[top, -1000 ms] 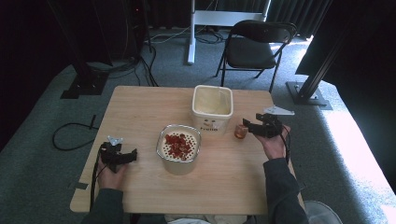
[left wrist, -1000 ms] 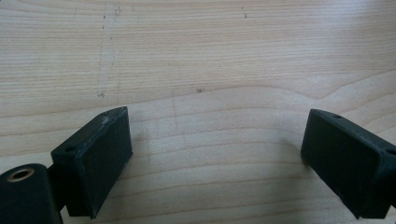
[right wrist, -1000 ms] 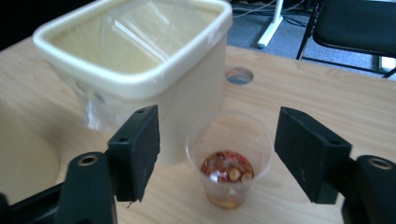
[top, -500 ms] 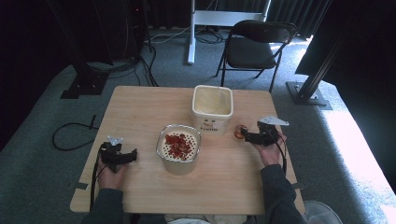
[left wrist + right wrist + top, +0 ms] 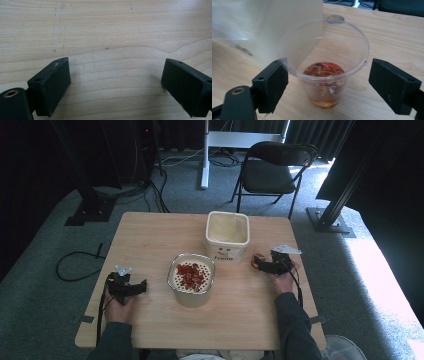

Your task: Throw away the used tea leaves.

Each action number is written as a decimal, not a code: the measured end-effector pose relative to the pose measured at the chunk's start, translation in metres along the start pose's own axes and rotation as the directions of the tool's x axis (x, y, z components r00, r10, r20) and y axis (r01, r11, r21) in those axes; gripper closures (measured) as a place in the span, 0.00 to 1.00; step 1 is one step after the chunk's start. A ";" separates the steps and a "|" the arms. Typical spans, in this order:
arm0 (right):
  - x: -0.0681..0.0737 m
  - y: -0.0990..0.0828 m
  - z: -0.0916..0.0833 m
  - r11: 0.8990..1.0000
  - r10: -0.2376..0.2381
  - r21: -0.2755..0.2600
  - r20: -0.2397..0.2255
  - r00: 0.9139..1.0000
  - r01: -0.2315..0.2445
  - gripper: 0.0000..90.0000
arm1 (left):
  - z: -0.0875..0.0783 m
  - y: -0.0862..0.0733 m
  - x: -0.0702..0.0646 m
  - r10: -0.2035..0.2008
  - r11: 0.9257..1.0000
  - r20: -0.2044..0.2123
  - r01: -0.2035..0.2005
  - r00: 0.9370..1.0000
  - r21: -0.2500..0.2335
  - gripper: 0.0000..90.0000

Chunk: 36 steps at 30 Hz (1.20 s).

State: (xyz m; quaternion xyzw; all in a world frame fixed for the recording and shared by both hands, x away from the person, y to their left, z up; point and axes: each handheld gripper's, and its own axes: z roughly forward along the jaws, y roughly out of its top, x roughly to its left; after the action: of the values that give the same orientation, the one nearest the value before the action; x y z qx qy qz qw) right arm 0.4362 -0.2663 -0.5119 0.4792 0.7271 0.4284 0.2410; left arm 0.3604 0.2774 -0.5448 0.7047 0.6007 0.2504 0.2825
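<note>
High view: right tongs (image 5: pixel 261 264) low on the desk (image 5: pixel 150 240), beside the white tub (image 5: pixel 227 236), around a small clear plastic cup (image 5: pixel 257 262); left tongs (image 5: pixel 140 286) rest left of the steel pot (image 5: pixel 191 279) topped with red pieces. Left gripper view: jaws released, bare wood between them. Right gripper view: jaws have just been opening; cup (image 5: pixel 325 67) stands upright between them, left pad at its rim, right pad apart, so it looks released. A little amber liquid with red bits remains inside. Judgement: pouring mostly done, cup set down; withdrawal remains.
</note>
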 end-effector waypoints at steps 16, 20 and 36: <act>0.000 -0.002 0.021 0.997 -0.010 -0.080 -0.033 0.999 0.007 0.28 | 0.000 0.000 -0.002 0.023 1.000 0.021 -0.023 1.000 0.000 0.10; 0.004 0.003 0.025 0.997 -0.022 -0.080 -0.021 1.000 0.021 0.34 | -0.004 0.000 -0.008 0.054 0.998 0.049 -0.052 0.997 -0.022 0.30; 0.014 -0.001 -0.002 0.998 -0.048 -0.044 -0.037 0.998 0.046 0.39 | -0.014 0.021 -0.073 0.215 0.971 0.303 -0.169 0.928 -0.170 0.47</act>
State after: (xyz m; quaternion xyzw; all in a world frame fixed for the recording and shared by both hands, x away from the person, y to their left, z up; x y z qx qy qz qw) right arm 0.4285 -0.2542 -0.5106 0.4486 0.7331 0.4473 0.2476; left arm 0.3544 0.2045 -0.5211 0.7696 0.4560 0.2013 0.3992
